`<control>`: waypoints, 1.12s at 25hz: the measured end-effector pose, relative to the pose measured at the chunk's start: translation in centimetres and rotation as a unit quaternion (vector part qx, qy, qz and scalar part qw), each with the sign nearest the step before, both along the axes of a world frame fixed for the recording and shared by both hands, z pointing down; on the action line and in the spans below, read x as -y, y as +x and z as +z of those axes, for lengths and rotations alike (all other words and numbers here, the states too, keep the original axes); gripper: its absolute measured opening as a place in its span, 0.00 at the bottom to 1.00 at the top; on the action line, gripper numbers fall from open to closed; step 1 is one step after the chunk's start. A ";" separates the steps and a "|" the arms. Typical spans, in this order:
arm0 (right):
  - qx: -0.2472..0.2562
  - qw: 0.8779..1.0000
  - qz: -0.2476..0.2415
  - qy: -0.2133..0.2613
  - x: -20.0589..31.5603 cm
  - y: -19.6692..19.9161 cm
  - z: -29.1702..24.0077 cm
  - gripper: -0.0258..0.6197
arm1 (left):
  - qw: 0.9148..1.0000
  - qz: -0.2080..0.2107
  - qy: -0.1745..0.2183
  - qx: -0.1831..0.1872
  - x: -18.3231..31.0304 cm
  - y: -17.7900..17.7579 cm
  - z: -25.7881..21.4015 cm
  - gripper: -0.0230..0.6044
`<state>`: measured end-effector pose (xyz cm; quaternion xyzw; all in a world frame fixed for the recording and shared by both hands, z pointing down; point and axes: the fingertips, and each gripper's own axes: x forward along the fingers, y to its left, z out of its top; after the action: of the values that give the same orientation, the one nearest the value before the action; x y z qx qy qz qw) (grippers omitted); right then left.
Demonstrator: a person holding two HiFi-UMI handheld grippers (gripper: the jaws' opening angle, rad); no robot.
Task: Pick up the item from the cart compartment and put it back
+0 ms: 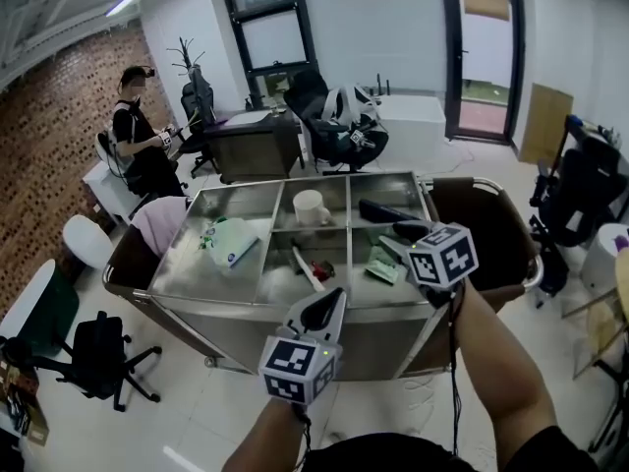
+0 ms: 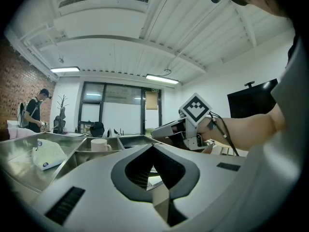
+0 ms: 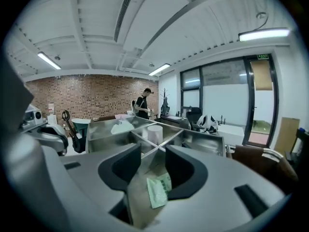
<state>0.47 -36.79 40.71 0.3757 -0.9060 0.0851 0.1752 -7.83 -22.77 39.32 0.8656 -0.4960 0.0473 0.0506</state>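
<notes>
A steel cart [image 1: 344, 324] with several compartments stands in front of me. In its front right compartment lies a flat green packet [image 1: 383, 264], which the right gripper view shows through the gap between the jaws [image 3: 158, 190]. My right gripper [image 1: 405, 234] hovers just above that compartment, pointing slightly down, open, with nothing between its pads [image 3: 154, 163]. My left gripper [image 1: 332, 303] is held at the cart's near edge, its jaws meeting at the tip and empty [image 2: 153, 151]. The left gripper view also catches the right gripper [image 2: 161, 131] off to the right.
Other compartments hold a white mug [image 1: 311, 207], a green-and-white bag [image 1: 228, 241], a black object [image 1: 386, 211] and a white strip beside a small red item [image 1: 321, 266]. A person [image 1: 138, 131] stands at desks far left. A black chair [image 1: 98, 357] sits near the cart's left corner.
</notes>
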 end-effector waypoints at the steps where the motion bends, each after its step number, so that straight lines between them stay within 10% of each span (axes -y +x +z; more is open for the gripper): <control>1: -0.006 1.000 -0.003 -0.009 0.4 -0.3 0.5 0.33 | 1.000 0.000 0.001 0.000 -0.1 0.0 -0.1 0.03; 17: -0.208 0.971 -0.103 -0.057 3.1 -4.3 9.5 0.33 | 1.000 0.000 0.000 0.002 -1.2 -0.1 -0.3 0.03; 28: -0.213 0.962 -0.104 -0.134 3.8 -4.0 15.1 0.34 | 1.000 -0.006 -0.005 0.008 -1.6 -0.8 -0.1 0.03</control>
<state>-3.50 -40.55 55.81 0.2622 -0.8622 0.1053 0.4206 -8.65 -21.19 39.25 0.8619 -0.5013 0.0560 0.0514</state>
